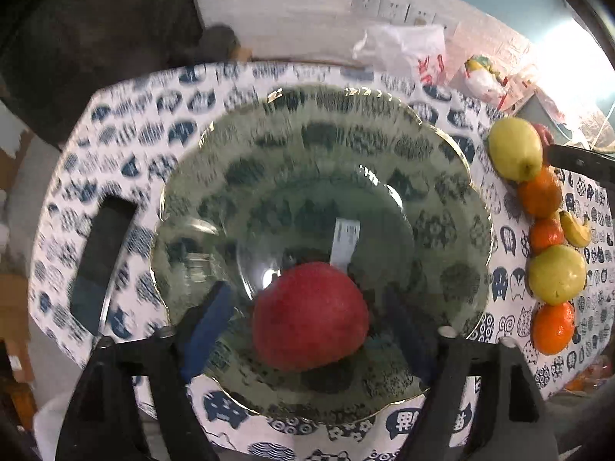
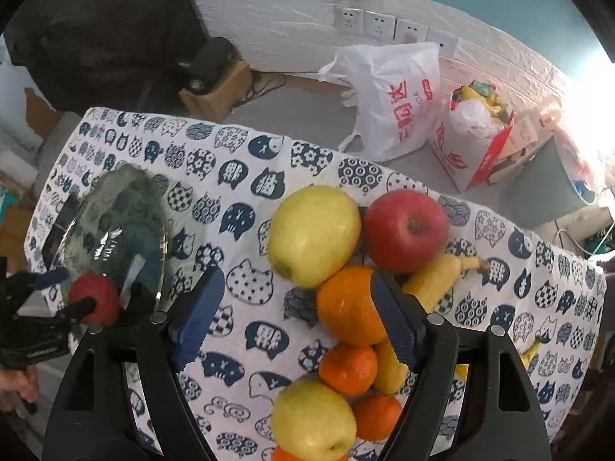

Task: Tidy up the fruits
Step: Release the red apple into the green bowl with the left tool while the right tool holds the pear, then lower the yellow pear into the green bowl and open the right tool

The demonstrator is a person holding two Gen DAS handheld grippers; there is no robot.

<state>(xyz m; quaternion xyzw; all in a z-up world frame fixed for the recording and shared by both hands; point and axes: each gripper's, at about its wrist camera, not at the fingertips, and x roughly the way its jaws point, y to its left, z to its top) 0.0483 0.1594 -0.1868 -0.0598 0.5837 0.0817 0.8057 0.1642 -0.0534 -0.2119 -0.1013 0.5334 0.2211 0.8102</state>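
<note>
Fruits (image 2: 346, 307) lie heaped near the bench's (image 2: 246, 299) right edge while one red apple (image 1: 310, 317) sits in the glass plate (image 1: 453, 192). The left gripper (image 1: 307, 319) straddles that apple, jaws released; the right gripper (image 2: 298, 315), jaws released, hovers at an orange (image 2: 348, 305).

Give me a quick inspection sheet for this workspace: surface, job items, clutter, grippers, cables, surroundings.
Surface: table with cat-print cloth.
Job's things: red apple in glass plate; fruit pile of apples, oranges, bananas on the cloth.
Clutter: dark flat object beside the plate.
Grippers: left gripper open around the apple; right gripper open above the pile.
Cables: cords on the floor.
Surroundings: plastic bags, wall sockets.
</note>
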